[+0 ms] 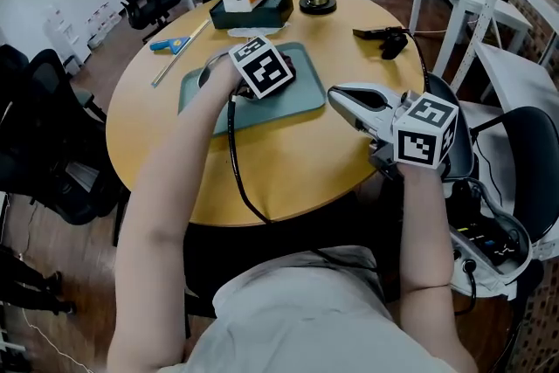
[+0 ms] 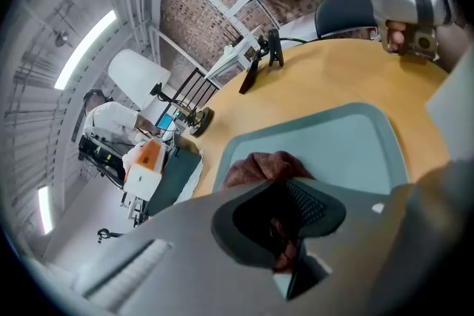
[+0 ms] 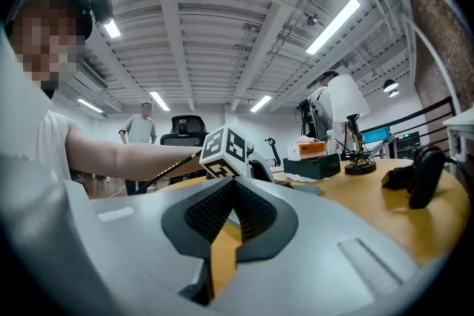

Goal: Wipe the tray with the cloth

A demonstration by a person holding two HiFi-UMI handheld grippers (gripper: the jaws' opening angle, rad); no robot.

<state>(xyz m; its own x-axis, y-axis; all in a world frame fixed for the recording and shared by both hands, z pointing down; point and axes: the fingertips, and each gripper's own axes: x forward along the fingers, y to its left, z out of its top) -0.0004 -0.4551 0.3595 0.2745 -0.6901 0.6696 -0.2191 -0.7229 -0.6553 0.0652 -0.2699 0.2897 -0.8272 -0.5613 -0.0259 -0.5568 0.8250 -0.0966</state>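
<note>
Wipe looks mid-run: left gripper (image 2: 289, 211) jaws clamp the cloth (image 2: 255, 166) on the tray (image 2: 348, 144), frame centre, coverage unclear; right gripper (image 1: 339, 95) jaws closed, empty, idle on counter (image 1: 288, 166) right of tray.

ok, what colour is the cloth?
Dark reddish-brown. The cloth shows best in the left gripper view.

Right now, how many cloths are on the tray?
1: a dark red cloth, held in the jaws of the left gripper, on the far side of the tray. The gripper could hide another beneath it.
</note>
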